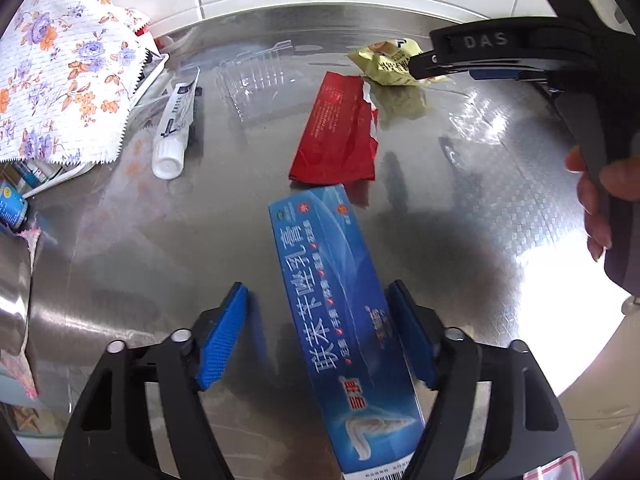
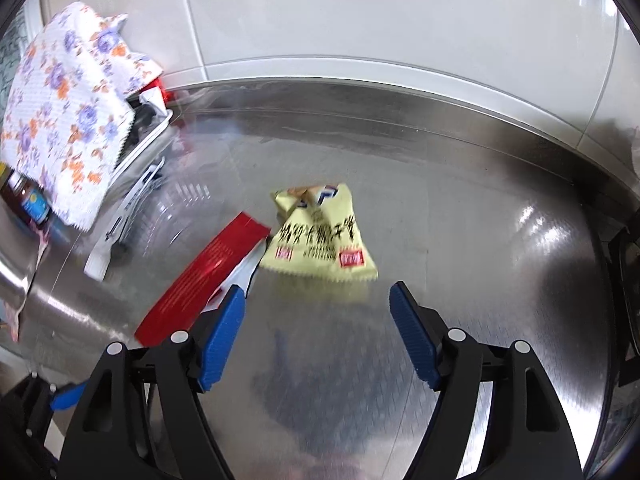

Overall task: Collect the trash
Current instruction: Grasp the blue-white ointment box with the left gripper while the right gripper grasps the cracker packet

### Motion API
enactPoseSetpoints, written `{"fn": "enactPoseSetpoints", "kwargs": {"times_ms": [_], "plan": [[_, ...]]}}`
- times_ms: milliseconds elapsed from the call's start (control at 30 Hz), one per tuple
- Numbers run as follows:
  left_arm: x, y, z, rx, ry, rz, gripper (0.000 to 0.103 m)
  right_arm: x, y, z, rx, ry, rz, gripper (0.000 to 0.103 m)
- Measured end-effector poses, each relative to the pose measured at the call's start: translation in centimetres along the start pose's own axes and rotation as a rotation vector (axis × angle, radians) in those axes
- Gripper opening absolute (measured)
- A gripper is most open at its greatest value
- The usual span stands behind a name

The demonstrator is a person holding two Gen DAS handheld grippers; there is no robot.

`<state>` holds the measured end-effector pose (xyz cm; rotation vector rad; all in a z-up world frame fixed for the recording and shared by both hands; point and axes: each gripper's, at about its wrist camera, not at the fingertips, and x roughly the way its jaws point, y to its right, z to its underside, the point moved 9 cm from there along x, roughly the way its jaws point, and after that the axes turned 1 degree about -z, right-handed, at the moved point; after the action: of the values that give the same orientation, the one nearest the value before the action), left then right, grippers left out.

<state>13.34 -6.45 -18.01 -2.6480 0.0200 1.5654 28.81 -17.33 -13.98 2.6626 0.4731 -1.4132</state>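
A blue toothpaste box (image 1: 344,320) lies on the steel counter (image 1: 160,248) between the fingers of my open left gripper (image 1: 320,296), against the right pad. Beyond it lie a torn red wrapper (image 1: 336,132), a clear plastic tray (image 1: 256,80), a white tube (image 1: 176,124) and a yellow snack packet (image 1: 392,62). My right gripper (image 2: 318,296) is open and empty, just short of the yellow packet (image 2: 320,240), with the red wrapper (image 2: 208,272) by its left finger. It also shows from the side in the left wrist view (image 1: 432,66), over the packet.
A floral cloth (image 1: 60,64) drapes over a white basket (image 2: 144,140) of bottles at the left. A tiled wall (image 2: 360,20) runs along the back of the counter. The counter's edge curves at the right (image 1: 600,340).
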Motion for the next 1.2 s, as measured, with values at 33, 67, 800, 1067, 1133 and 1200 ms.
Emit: {"fn": "enactPoseSetpoints", "kwargs": {"times_ms": [33, 67, 800, 1067, 1133, 1200], "plan": [[0.1, -0.2, -0.2, -0.002, 0.000, -0.002, 0.061, 0.6, 0.1, -0.4, 0.007, -0.005, -0.004, 0.077], [0.2, -0.4, -0.4, -0.003, 0.000, -0.005, 0.055, 1.1, 0.2, -0.8, 0.012, -0.009, -0.005, 0.077], [1.1, -2.6, -2.0, 0.018, -0.005, -0.017, 0.044, 2.8, -0.6, 0.4, -0.027, -0.026, -0.028, 0.031], [-0.3, -2.7, -1.7, 0.045, 0.014, -0.005, 0.044, 0.4, -1.5, 3.3, -0.035, -0.020, 0.005, 0.030], [-0.8, -2.5, -1.6, 0.054, 0.021, 0.004, 0.044, -0.3, -1.7, 4.1, -0.028, -0.019, 0.009, 0.030], [-1.3, -2.4, -1.4, 0.065, 0.028, 0.008, 0.044, -1.1, -1.8, 4.8, -0.021, -0.018, 0.015, 0.030]]}}
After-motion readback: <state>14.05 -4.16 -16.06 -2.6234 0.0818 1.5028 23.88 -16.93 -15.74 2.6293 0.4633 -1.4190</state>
